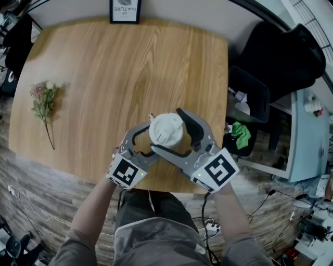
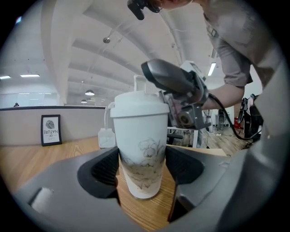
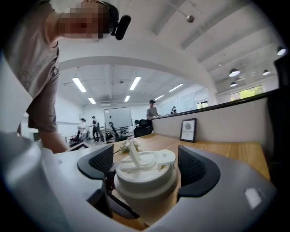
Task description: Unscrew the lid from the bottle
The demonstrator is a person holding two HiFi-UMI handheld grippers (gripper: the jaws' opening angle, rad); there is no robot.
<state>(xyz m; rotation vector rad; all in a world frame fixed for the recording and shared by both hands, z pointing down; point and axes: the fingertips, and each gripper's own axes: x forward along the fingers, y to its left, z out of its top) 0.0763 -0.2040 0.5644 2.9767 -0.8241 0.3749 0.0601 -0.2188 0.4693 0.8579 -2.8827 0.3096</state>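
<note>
A white bottle point(image 2: 140, 149) with a faint flower print stands upright near the front edge of the wooden table point(image 1: 104, 78). Its white lid point(image 1: 165, 127) has a raised flip tab. My left gripper point(image 1: 153, 139) comes in from the left. In the left gripper view its pads point(image 2: 106, 170) press both sides of the bottle's lower body. My right gripper point(image 1: 167, 131) reaches in from the right, higher up. In the right gripper view the lid point(image 3: 145, 170) fills the gap between the pads point(image 3: 192, 165), which hug it.
A dried flower sprig point(image 1: 44, 104) lies at the table's left. A framed print point(image 1: 125, 10) leans at the far edge. A small tag point(image 2: 105, 137) hangs on a string beside the bottle. A dark chair and bin point(image 1: 250, 88) stand right of the table.
</note>
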